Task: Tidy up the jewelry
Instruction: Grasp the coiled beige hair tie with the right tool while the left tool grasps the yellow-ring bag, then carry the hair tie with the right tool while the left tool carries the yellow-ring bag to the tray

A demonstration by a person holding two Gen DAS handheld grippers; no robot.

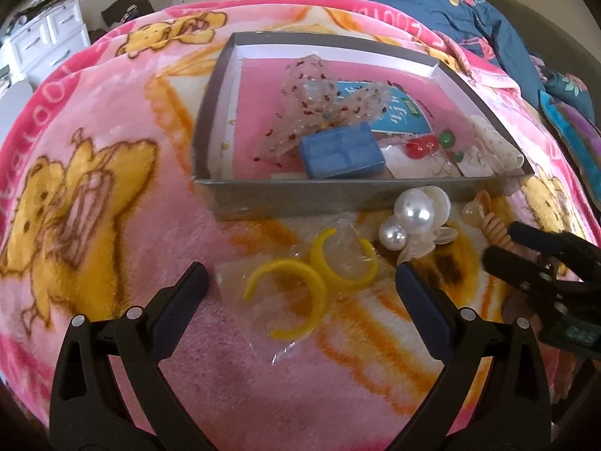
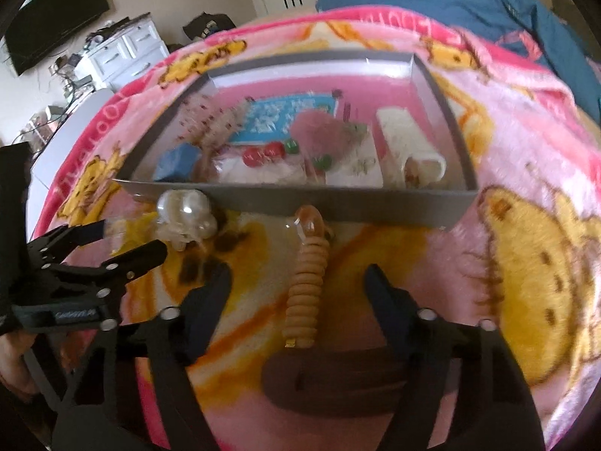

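Observation:
A grey box [image 1: 338, 193] [image 2: 338, 203] holding jewelry packets lies on the pink blanket. In front of it lie two yellow hoop earrings [image 1: 293, 297] in a clear bag, a pearl hair clip [image 1: 411, 218] [image 2: 188, 214] and a tan coiled hair tie [image 2: 306, 282] [image 1: 496, 227]. My left gripper [image 1: 300, 282] is open, its fingers either side of the yellow hoops. My right gripper [image 2: 298, 282] is open around the coiled hair tie, just above the blanket. Each gripper shows in the other's view: the right gripper [image 1: 503, 244] and the left gripper [image 2: 127, 236].
The box holds a blue case [image 1: 342, 154], red and green beads [image 1: 424, 146], a dotted clear bag [image 1: 319, 105] and a white roll [image 2: 409, 146]. A dark blue quilt [image 1: 432, 3] lies behind. A white dresser [image 2: 124, 50] stands far left.

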